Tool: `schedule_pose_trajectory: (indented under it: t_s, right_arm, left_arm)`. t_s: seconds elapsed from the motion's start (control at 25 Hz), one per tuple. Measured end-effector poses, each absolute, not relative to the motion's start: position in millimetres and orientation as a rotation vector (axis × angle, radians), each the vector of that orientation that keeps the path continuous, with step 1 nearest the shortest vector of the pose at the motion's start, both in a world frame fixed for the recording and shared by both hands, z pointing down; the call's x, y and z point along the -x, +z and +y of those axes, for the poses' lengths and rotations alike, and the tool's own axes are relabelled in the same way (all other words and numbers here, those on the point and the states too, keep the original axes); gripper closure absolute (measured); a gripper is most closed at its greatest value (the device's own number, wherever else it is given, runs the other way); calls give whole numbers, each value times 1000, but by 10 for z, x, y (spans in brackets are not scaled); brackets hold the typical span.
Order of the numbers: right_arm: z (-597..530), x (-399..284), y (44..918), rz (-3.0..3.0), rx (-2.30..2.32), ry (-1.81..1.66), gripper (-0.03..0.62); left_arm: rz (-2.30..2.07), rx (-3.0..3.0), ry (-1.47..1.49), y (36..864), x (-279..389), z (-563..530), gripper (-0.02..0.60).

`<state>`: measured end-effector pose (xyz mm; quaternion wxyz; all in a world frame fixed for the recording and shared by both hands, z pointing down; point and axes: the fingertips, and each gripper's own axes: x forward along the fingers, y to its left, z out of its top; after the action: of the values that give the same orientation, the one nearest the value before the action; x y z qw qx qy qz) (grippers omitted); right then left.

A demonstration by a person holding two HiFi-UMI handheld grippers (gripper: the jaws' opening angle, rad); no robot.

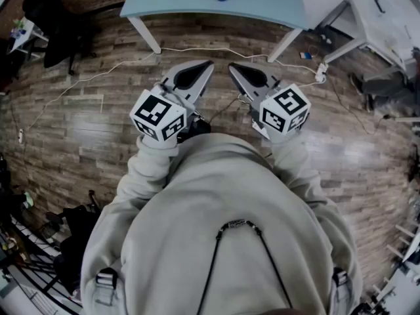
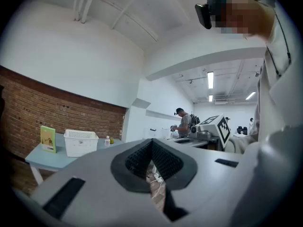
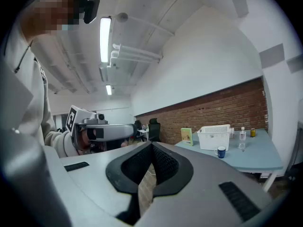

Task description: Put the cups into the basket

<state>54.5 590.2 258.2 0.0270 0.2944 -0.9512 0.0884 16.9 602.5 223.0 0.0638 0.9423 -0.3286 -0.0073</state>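
left gripper (image 1: 207,65) and right gripper (image 1: 233,67) both closed, empty, well apart from table (image 1: 262,5). one blue cup (image 3: 221,152) stands toward table's near edge, just beside white basket (image 3: 214,137). cup looks rigid, light, glossy, probably slippery; pinch its rim wall.

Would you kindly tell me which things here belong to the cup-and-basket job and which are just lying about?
For the job: blue cup, white basket.
Lying about: green book, clear bottle, white cable on the floor.
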Motion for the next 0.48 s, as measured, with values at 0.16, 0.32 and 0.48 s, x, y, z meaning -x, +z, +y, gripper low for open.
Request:
schedule_pose_trajectory:
  t_s: [0.16,0.32,0.48]
  right_arm:
    - [5901,-551,2547,-2955,-920,309,582]
    - [5856,-624,2486,-2958,-980,294,582]
    - [5779,-810,2457,-2951,-1018,335,582]
  left_arm:
    - [-1003,-2867,-2,2200,-142,6030,584]
    - [-1018,-2886,62,2192,-128,5994,584]
    - [-1045,-2901,26,2038,-128,5973,584]
